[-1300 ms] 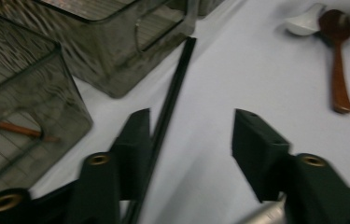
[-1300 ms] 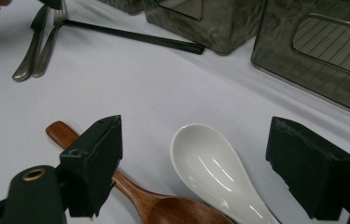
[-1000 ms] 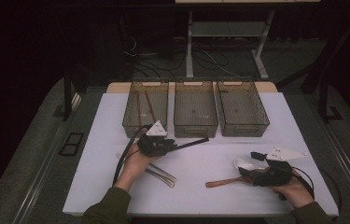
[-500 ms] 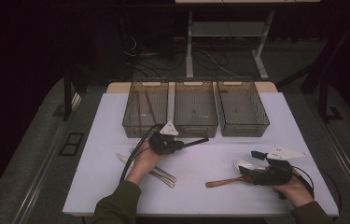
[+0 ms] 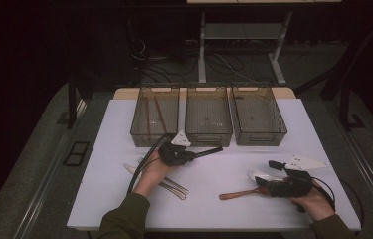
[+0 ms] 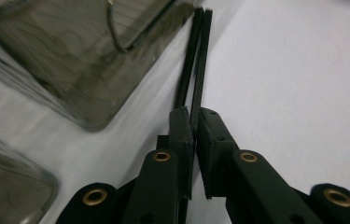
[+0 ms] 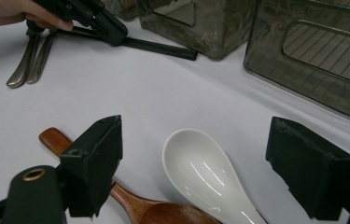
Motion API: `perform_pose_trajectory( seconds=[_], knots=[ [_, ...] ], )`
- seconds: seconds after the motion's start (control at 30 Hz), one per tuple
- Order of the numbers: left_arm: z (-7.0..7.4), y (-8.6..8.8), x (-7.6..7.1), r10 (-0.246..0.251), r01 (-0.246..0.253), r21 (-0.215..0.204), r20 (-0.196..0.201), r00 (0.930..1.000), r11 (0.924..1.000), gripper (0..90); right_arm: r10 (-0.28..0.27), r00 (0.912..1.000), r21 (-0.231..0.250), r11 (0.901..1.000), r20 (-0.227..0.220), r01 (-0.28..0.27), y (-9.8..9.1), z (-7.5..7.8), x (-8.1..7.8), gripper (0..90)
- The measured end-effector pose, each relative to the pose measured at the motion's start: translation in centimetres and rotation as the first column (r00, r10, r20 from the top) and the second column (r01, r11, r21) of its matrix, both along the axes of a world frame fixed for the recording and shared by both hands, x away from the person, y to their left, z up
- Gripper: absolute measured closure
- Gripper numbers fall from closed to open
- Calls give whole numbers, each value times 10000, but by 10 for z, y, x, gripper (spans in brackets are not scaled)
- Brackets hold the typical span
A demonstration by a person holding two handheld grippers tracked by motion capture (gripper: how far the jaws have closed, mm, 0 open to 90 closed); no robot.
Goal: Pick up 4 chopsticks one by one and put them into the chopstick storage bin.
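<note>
The black chopsticks (image 6: 199,60) look matt, like plastic. The 3 bins (image 5: 209,117) are smoky, see-through plastic with a glossy sheen. The white spoon (image 7: 210,175) is glossy and smooth, like ceramic. The wooden spoon (image 7: 130,200) has a polished brown finish. The forks (image 7: 28,60) are dull brushed metal. The table top (image 5: 224,174) is matt white.

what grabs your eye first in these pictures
Three see-through bins sit in a row at the back of the white table. In front of the middle one, the left gripper pinches black chopsticks. The open right gripper frames a white spoon.
</note>
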State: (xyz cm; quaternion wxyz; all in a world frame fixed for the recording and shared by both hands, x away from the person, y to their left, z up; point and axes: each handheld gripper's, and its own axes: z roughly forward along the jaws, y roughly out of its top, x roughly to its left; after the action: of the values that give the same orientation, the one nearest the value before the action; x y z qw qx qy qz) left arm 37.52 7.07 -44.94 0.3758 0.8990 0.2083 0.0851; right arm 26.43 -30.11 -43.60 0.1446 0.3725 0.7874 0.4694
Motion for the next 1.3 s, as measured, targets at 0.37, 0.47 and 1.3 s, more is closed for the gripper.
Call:
perform_pose_trajectory(
  seconds=[0.37,0.47,1.3],
  knots=[
    [0,-1,-2,-447,435,-222,-576,9973,9988,834,76,10000,-35,10000,2,-76,0,0,0,189],
    [0,-1,-2,-519,514,-111,-554,9971,9986,840,77,10000,-32,10000,-28,-77,1,0,0,190],
    [38,-7,-15,-805,811,-813,104,9967,9934,858,97,9999,-25,9999,90,-97,1,1,0,190]
  ],
)
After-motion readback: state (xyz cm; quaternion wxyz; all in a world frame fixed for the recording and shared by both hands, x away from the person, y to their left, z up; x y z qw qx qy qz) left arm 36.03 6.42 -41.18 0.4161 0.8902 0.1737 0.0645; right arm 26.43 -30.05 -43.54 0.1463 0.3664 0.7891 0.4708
